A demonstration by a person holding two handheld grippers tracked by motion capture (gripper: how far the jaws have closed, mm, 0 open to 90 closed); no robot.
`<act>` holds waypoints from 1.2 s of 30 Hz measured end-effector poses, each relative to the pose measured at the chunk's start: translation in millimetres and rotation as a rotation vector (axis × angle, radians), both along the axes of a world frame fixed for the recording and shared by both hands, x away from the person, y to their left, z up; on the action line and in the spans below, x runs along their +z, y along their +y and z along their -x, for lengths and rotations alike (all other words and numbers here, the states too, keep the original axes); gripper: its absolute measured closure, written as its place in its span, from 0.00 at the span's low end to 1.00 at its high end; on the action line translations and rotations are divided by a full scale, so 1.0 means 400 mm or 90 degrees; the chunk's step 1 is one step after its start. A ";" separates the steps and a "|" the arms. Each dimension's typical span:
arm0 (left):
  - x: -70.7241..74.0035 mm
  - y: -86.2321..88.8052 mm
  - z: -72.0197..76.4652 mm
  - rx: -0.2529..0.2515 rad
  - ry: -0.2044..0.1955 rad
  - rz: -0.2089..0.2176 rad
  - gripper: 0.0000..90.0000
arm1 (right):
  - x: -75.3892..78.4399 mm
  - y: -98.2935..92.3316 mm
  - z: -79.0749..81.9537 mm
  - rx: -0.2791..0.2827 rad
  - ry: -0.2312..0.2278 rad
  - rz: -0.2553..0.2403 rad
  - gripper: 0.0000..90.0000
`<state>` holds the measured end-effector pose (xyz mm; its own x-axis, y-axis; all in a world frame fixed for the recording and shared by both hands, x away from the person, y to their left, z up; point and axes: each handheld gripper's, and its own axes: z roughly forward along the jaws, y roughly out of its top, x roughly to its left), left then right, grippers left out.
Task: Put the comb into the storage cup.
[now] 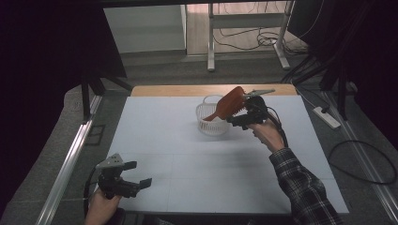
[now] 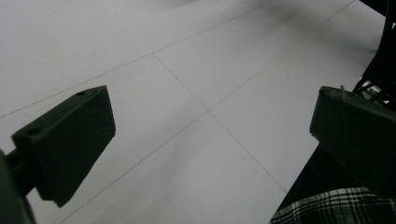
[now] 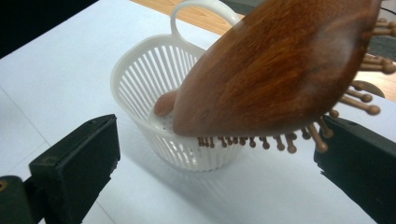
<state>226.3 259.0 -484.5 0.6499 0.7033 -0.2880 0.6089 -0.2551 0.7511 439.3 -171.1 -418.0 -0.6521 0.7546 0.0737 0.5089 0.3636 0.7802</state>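
Note:
A brown wooden hairbrush (image 1: 230,104) leans tilted with its handle end down inside a small white slatted basket (image 1: 211,123) at the far middle of the white table (image 1: 187,154). My right gripper (image 1: 239,114) is right beside the brush head, just right of the basket. In the right gripper view the brush (image 3: 280,70) hangs between and above the wide-apart jaws, bristles down, by the right jaw, over the basket (image 3: 140,79); the gripper (image 3: 215,163) is open. My left gripper (image 1: 138,174) hovers open over the table's near left corner, nothing between its jaws (image 2: 210,135).
A wooden strip (image 1: 187,90) runs along the table's far edge. An aluminium rail (image 1: 70,159) lies at the left. On the floor at the right are a power strip (image 1: 327,117) and cables. A desk frame (image 1: 211,42) stands behind.

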 end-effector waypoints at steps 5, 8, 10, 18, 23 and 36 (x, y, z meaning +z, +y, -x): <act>0.001 0.000 0.002 0.003 -0.005 -0.001 0.00 | 0.002 -0.005 0.012 0.016 -0.011 0.001 0.00; 0.003 -0.001 0.004 0.004 -0.011 -0.008 0.00 | 0.001 -0.005 0.021 0.020 -0.022 0.011 0.00; 0.003 -0.002 0.004 0.002 -0.011 -0.010 0.00 | 0.001 -0.004 0.026 0.021 -0.025 0.017 0.00; 0.003 -0.005 0.004 -0.001 -0.013 -0.018 0.00 | -0.001 -0.007 0.041 0.032 -0.029 0.008 0.00; 0.002 -0.004 0.004 0.000 -0.011 -0.015 0.00 | -0.008 -0.012 0.047 0.030 -0.026 0.006 0.00; 0.003 -0.006 0.005 -0.001 -0.013 -0.020 0.00 | -0.026 -0.019 0.058 0.033 -0.008 0.004 0.00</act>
